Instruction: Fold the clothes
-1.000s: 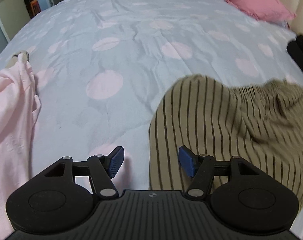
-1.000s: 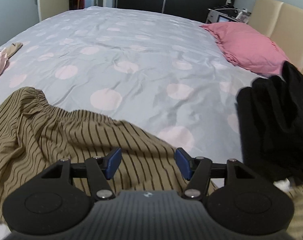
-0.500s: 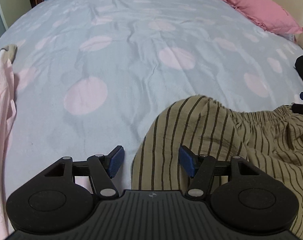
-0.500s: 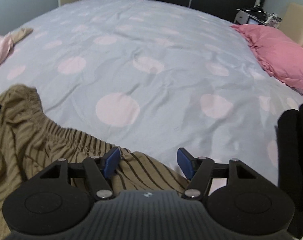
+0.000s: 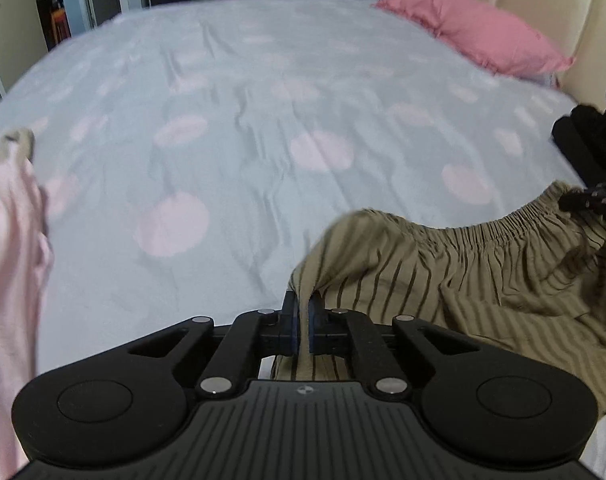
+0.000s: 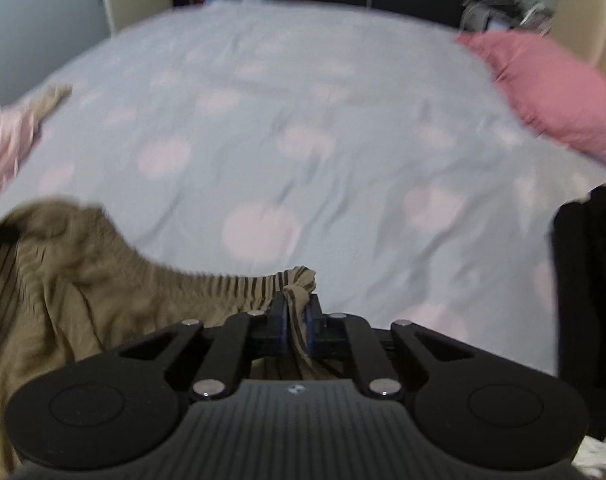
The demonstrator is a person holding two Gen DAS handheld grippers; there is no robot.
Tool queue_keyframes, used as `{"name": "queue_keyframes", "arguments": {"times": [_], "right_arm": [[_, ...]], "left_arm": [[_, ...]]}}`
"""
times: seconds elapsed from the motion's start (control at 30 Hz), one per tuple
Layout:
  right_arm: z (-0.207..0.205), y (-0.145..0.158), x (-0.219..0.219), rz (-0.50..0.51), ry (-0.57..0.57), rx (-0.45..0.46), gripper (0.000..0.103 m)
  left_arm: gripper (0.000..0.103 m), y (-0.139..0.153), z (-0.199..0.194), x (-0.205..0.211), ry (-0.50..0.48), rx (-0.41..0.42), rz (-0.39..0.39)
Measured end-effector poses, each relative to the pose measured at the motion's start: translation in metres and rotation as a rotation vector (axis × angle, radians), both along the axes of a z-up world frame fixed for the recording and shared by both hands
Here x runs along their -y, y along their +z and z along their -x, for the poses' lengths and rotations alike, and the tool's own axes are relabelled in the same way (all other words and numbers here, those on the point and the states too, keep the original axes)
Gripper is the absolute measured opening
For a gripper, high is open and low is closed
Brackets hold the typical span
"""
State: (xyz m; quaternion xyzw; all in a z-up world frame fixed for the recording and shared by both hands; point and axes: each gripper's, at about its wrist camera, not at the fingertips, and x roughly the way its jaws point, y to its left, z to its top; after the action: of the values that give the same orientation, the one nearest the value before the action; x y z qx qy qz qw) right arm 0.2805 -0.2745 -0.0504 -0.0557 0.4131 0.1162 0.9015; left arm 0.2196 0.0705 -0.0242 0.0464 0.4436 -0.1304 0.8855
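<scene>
A tan garment with dark stripes and an elastic waistband (image 5: 463, 264) lies at the near edge of the bed. My left gripper (image 5: 301, 320) is shut on its left waistband corner. My right gripper (image 6: 297, 320) is shut on the right waistband corner, and the striped cloth (image 6: 103, 280) stretches away to the left in that view. The right gripper's tip also shows at the right edge of the left wrist view (image 5: 595, 200), pinching the waistband.
The bed cover (image 5: 263, 120) is pale grey-blue with pink dots. A pale pink garment (image 5: 7, 260) lies at the left, also in the right wrist view (image 6: 7, 140). A black garment (image 6: 591, 292) lies at the right. A pink pillow (image 5: 475, 32) rests by the beige headboard (image 5: 563, 12).
Both grippers were open over the striped garment; both have now shut on its waistband corners. The waistband is drawn out between them and lifted a little.
</scene>
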Motion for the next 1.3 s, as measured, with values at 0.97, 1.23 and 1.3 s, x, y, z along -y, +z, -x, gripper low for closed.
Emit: {"name": "queue_keyframes", "arguments": {"times": [0.97, 1.23, 1.3], "right_arm": [[0.177, 0.322, 0.027, -0.059, -0.127, 0.808, 0.009], [0.126, 0.356, -0.025, 0.064, -0.039, 0.784, 0.009], [0.108, 0.353, -0.051, 0.068, 0.012, 0.76, 0.009]], "left_arm": [[0.002, 0.277, 0.239, 0.021, -0.145, 0.724, 0.143], [0.002, 0.254, 0.255, 0.03, -0.183, 0.611, 0.213], [0.002, 0.237, 0.252, 0.022, -0.141, 0.564, 0.21]]}}
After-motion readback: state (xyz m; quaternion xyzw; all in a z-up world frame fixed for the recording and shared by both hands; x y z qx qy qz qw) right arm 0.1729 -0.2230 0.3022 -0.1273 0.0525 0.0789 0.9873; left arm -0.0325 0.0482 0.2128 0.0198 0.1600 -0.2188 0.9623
